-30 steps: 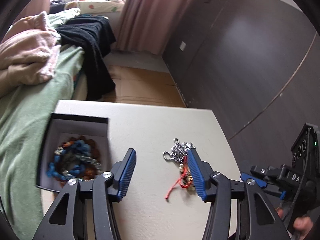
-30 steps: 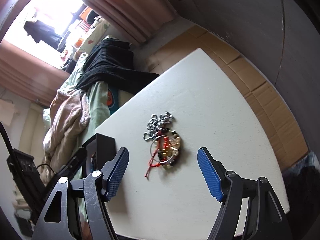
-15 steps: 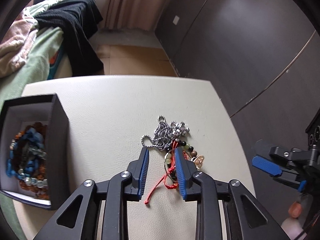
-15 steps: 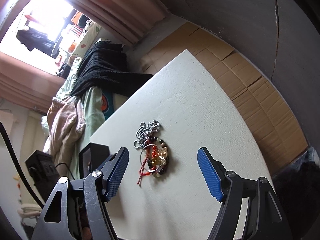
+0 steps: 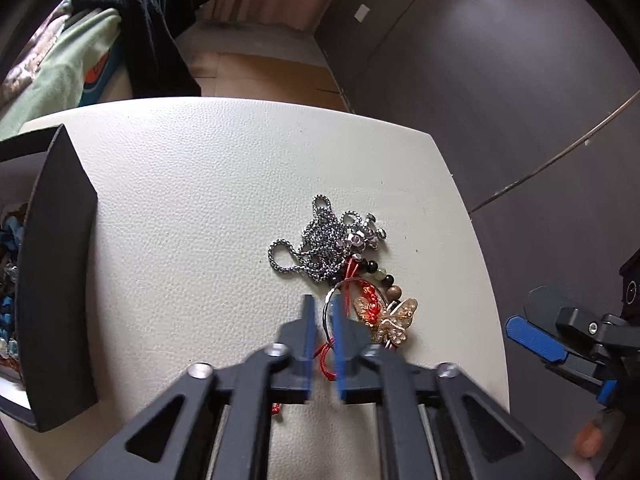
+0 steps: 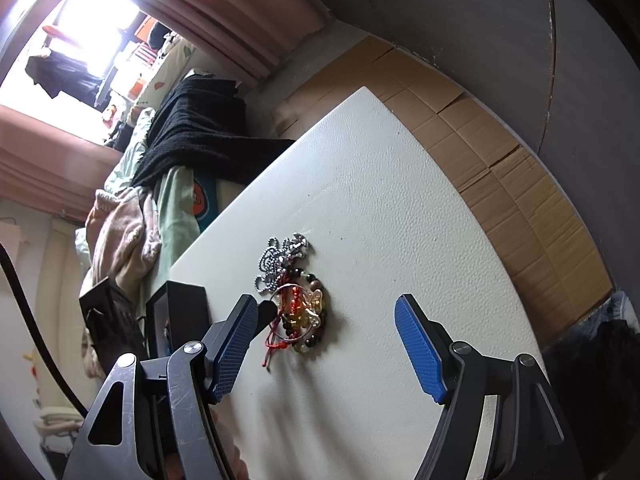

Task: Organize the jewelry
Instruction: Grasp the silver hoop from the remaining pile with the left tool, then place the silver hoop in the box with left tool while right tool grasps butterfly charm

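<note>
Two grippers face one jewelry heap low and right of centre on the white table. Left gripper has its blue pads pinched on the thin silver bangle. Right gripper gapes wide, touching nothing. Black box sits at frame left.

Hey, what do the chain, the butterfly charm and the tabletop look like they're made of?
Chain: silvery metal, shiny woven links. Butterfly charm: gold-toned metal, probably set with small stones, judging by the sparkle. Tabletop: cream, pebbled grain like faux leather, matte.
</note>
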The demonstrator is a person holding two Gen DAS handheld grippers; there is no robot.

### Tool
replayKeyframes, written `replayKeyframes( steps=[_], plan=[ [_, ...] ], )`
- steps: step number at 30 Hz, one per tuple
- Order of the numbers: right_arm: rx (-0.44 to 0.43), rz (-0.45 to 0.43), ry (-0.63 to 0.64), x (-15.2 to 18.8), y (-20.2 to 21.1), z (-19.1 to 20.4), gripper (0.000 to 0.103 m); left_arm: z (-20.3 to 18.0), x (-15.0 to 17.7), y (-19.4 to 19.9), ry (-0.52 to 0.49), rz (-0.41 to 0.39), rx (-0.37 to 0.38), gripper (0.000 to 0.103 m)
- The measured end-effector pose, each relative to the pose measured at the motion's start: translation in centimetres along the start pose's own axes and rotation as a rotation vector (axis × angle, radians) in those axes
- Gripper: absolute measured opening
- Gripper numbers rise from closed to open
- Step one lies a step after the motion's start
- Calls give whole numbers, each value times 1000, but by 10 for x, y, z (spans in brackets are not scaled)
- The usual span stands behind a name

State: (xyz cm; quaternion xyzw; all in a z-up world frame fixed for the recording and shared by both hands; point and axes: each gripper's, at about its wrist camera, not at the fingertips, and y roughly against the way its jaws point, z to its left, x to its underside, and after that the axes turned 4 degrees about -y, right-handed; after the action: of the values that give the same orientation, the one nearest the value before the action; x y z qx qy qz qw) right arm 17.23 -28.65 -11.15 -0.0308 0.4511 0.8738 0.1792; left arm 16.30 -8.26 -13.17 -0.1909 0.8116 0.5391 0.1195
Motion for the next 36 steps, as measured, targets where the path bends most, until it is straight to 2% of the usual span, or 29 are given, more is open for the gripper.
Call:
replayKeyframes(
  steps=[7, 9, 13, 18, 30, 36],
  plan=[
    [1, 12, 14, 0, -7, 3, 72, -8, -1, 26, -39, -69, 38, 1],
    [7, 16, 20, 1, -11, 4, 65, -9, 0, 32, -40, -76, 53, 1],
    [-1, 45, 6, 1, -23, 4, 61, -14, -1, 45, -52, -104, 98, 1],
    [4, 48, 3, 3, -27, 7, 61, -12, -5, 59, -62, -139, 95, 1],
    [4, 67, 78, 16, -44, 36, 60, 33, -8, 90, 22, -189, 53, 1],
    [31, 84, 146, 24, -62, 55, 54, 46, -8, 102, 37, -205, 44, 1]
  ],
)
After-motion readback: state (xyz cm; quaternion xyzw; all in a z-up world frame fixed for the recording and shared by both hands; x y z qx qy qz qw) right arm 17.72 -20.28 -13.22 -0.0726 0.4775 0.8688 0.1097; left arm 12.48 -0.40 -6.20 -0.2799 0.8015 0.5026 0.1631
